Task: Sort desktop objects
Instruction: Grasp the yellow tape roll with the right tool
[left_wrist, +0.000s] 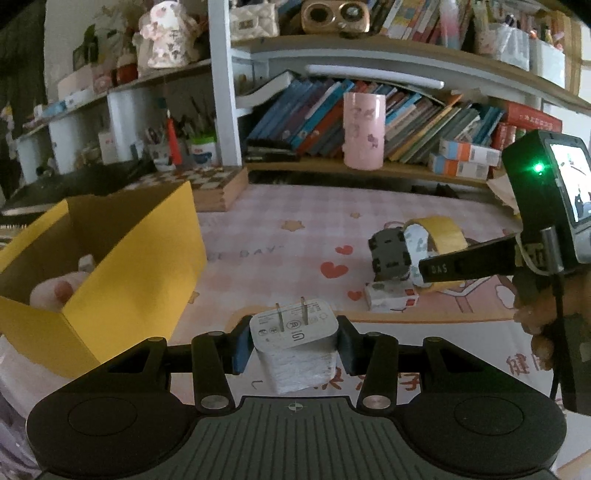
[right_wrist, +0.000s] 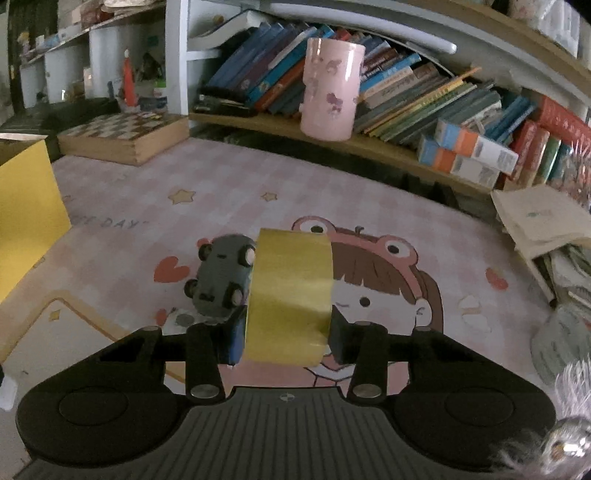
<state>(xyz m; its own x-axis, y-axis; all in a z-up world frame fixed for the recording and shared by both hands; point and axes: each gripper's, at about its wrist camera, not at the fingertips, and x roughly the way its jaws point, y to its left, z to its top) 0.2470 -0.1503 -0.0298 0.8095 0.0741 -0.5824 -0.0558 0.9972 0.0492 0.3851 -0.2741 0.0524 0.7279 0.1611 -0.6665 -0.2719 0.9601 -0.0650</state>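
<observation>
My left gripper (left_wrist: 293, 343) is shut on a white charger plug (left_wrist: 295, 332), prongs pointing up, held above the pink desk mat. To its left stands an open yellow cardboard box (left_wrist: 129, 266) with a pink object (left_wrist: 55, 291) inside. My right gripper (right_wrist: 286, 332) is shut on a roll of yellow tape (right_wrist: 291, 288) standing on edge, pads against its two sides. A grey toy car (right_wrist: 221, 280) leans against the roll's left side. In the left wrist view the tape roll (left_wrist: 439, 232), the toy car (left_wrist: 389, 254) and a small white box (left_wrist: 391, 295) sit at the right.
A pink cup (right_wrist: 328, 88) stands on the low shelf in front of leaning books. A wooden chessboard box (right_wrist: 125, 138) lies at the back left. A cloth bag (right_wrist: 546, 221) and clutter crowd the right edge. A person's hand (left_wrist: 535, 317) holds the right gripper.
</observation>
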